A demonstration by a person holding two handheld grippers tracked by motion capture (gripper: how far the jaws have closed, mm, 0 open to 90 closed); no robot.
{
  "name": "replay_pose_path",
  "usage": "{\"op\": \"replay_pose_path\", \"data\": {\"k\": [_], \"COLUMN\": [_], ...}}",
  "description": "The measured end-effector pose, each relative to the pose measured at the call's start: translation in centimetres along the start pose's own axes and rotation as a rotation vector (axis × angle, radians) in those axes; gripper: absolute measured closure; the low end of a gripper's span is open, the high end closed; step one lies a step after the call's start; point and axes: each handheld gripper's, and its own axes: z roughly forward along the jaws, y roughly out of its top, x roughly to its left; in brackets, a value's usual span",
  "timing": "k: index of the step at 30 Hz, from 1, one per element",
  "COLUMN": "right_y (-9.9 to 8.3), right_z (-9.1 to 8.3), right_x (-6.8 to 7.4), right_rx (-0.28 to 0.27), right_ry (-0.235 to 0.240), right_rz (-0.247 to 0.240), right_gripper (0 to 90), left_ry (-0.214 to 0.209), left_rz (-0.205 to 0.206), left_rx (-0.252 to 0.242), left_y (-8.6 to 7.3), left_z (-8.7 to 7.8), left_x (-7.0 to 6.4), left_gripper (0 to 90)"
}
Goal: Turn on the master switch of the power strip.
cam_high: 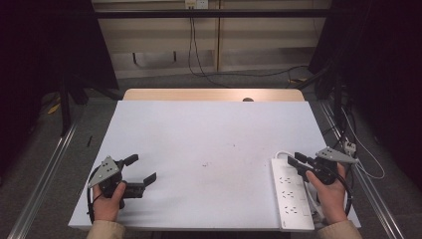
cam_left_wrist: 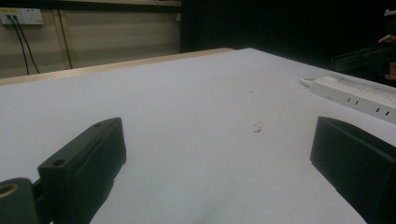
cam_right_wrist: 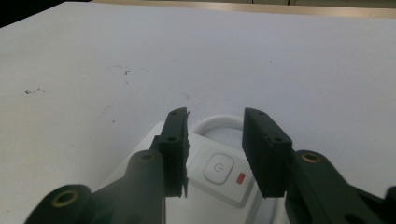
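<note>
The right gripper [cam_high: 297,160] is hovering over the far end of the long white plastic power strip [cam_high: 290,194], its jaws standing partly apart with nothing between them. In the right gripper view the right gripper [cam_right_wrist: 215,122] is pointing down at the strip's square white power button [cam_right_wrist: 218,169], which is showing through the gap just below the jaw tips, with a small red indicator [cam_right_wrist: 241,178] beside it; whether the tips are touching the casing cannot be told from this angle. The strip's white cord [cam_right_wrist: 219,123] is looping out just beyond the tips. The left gripper [cam_high: 142,170] is resting low over the white table surface [cam_high: 209,134], jaws spread wide and empty, well apart from the strip, which is lying far off to its right [cam_left_wrist: 359,95].
</note>
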Motion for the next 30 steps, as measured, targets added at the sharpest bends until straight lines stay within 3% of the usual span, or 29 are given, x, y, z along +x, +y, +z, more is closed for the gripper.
{"op": "replay_pose_path", "data": {"k": [11, 30], "right_y": [0.09, 0.43], "right_z": [-0.02, -0.6], "right_x": [-0.13, 0.64], "right_rx": [-0.014, -0.043], "right_ry": [-0.022, -0.023], "right_rz": [0.027, 0.016], "right_gripper": [41.3, 24.7], "left_ry": [-0.001, -0.004], "left_rz": [-0.003, -0.006], "left_rx": [-0.003, -0.005], "left_y": [-0.04, 0.02], "left_z": [-0.16, -0.18], "left_x": [0.03, 0.02], "left_gripper": [3.2, 3.2]}}
